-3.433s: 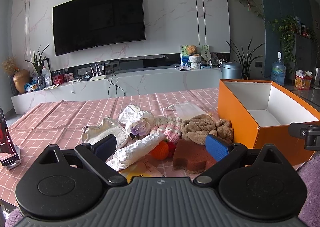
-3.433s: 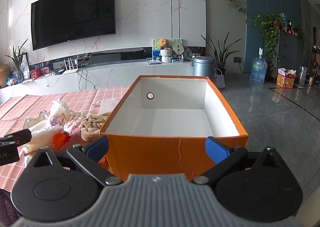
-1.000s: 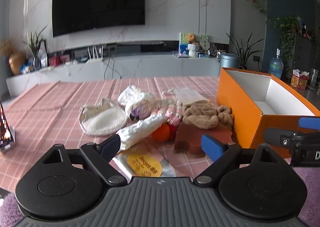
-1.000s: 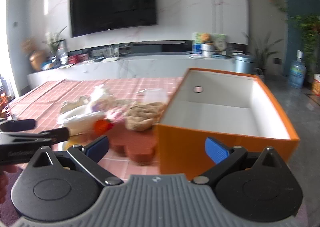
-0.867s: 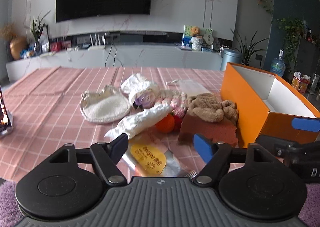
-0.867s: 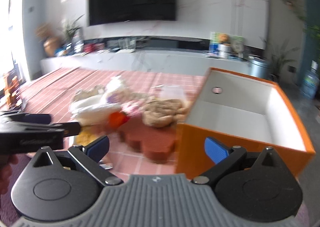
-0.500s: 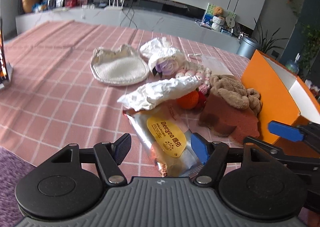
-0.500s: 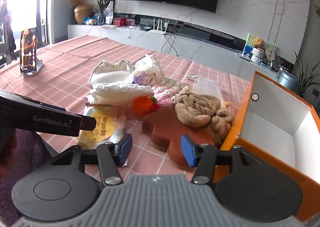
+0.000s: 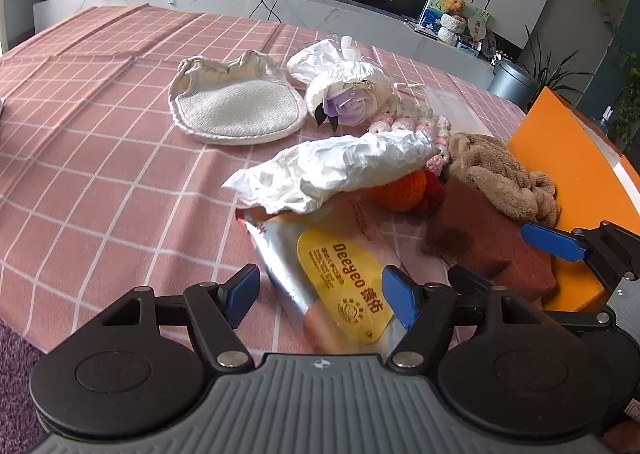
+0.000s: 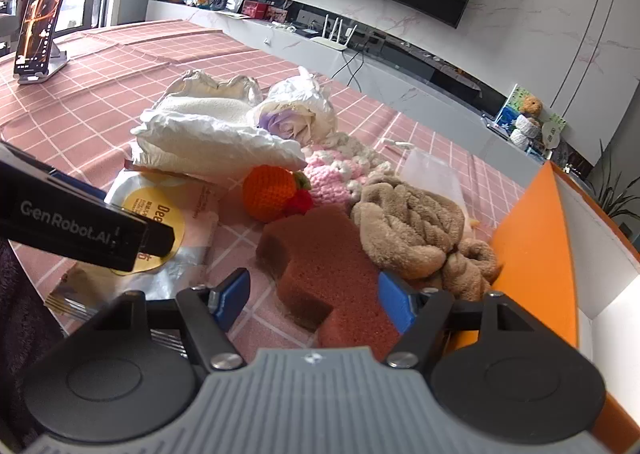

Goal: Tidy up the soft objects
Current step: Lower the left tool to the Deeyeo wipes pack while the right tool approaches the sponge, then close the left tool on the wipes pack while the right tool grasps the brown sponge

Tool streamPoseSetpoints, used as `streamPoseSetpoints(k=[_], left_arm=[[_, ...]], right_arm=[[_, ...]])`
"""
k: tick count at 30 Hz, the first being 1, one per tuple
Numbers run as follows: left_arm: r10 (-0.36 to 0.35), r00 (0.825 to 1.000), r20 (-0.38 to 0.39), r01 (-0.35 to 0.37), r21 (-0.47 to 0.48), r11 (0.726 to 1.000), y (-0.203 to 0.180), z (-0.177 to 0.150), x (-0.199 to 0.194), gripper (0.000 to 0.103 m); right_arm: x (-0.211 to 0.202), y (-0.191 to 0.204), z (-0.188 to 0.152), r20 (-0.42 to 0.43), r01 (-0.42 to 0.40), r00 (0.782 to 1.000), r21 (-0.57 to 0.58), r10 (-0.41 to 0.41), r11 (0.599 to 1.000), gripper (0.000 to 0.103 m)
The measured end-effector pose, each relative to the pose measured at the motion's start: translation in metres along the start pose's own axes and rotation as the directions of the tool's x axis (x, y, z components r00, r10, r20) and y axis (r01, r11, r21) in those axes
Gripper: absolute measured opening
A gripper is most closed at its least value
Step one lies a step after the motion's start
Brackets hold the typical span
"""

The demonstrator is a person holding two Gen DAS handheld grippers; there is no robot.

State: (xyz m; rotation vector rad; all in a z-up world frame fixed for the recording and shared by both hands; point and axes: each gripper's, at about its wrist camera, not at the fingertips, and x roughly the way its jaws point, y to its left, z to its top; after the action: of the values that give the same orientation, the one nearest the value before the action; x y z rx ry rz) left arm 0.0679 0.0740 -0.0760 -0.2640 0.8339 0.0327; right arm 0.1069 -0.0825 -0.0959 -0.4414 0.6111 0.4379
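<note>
Sponge (image 10: 332,266), brown and notched, lies near the table's front edge, its near end between the parted fingers of the right gripper (image 10: 314,300), untouched by either pad. Touching its far side is a tan plush towel (image 10: 412,230), which leans against the orange box (image 10: 536,254). Just left, a silver packet with a yellow label (image 9: 340,278) sits between the wide-open fingers of the left gripper (image 9: 320,292). Behind are a crumpled white wrap (image 9: 336,169), a crocheted orange (image 10: 270,189) and a cream pouch (image 9: 236,109) on the pink checked tablecloth (image 9: 100,157).
</note>
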Motion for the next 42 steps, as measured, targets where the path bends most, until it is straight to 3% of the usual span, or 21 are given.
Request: streamPoseSetpoints(k=[5, 8, 10, 12, 17, 22, 30, 37, 42], left_arm=[[0.014, 1.000, 0.018, -0.014, 0.008, 1.000, -0.004, 0.004, 0.007, 0.080], [0.014, 1.000, 0.028, -0.014, 0.021, 1.000, -0.007, 0.004, 0.008, 0.071], [0.009, 0.999, 0.037, -0.010, 0.010, 1.000, -0.005, 0.005, 0.008, 0.063], [0.012, 0.999, 0.043, -0.013, 0.003, 1.000, -0.003, 0.006, 0.007, 0.053], [0.015, 0.997, 0.072, -0.015, -0.002, 1.000, 0.000, 0.007, -0.001, 0.029], [0.002, 0.995, 0.096, -0.003, 0.011, 1.000, 0.001, 0.008, -0.011, 0.014], [-0.023, 0.989, 0.145, 0.016, 0.048, 0.999, -0.005, 0.005, -0.032, 0.008], [-0.039, 0.980, 0.195, 0.022, 0.086, 0.996, -0.011, 0.005, -0.048, 0.007], [-0.055, 0.966, 0.252, 0.025, 0.119, 0.993, -0.015, 0.005, -0.063, 0.005]], right_arm=[[0.011, -0.002, -0.001, -0.002, 0.005, 1.000, 0.008, -0.005, 1.000, 0.082], [0.013, 0.006, -0.003, 0.002, 0.030, 1.000, -0.027, -0.030, 0.999, 0.083], [0.012, 0.010, -0.006, 0.013, 0.052, 0.999, -0.045, -0.051, 0.998, 0.079], [0.012, 0.011, -0.007, 0.019, 0.091, 0.996, -0.053, -0.090, 0.994, 0.065], [0.009, 0.009, -0.008, 0.017, 0.084, 0.996, -0.049, -0.083, 0.995, 0.060], [0.001, 0.010, -0.006, 0.025, 0.068, 0.997, -0.035, -0.068, 0.997, 0.050], [-0.025, 0.003, 0.003, 0.060, -0.013, 0.998, 0.059, 0.010, 0.998, 0.040], [-0.050, -0.008, 0.006, 0.112, -0.102, 0.990, 0.172, 0.084, 0.980, 0.039], [-0.069, -0.017, 0.006, 0.160, -0.122, 0.983, 0.225, 0.087, 0.967, 0.039]])
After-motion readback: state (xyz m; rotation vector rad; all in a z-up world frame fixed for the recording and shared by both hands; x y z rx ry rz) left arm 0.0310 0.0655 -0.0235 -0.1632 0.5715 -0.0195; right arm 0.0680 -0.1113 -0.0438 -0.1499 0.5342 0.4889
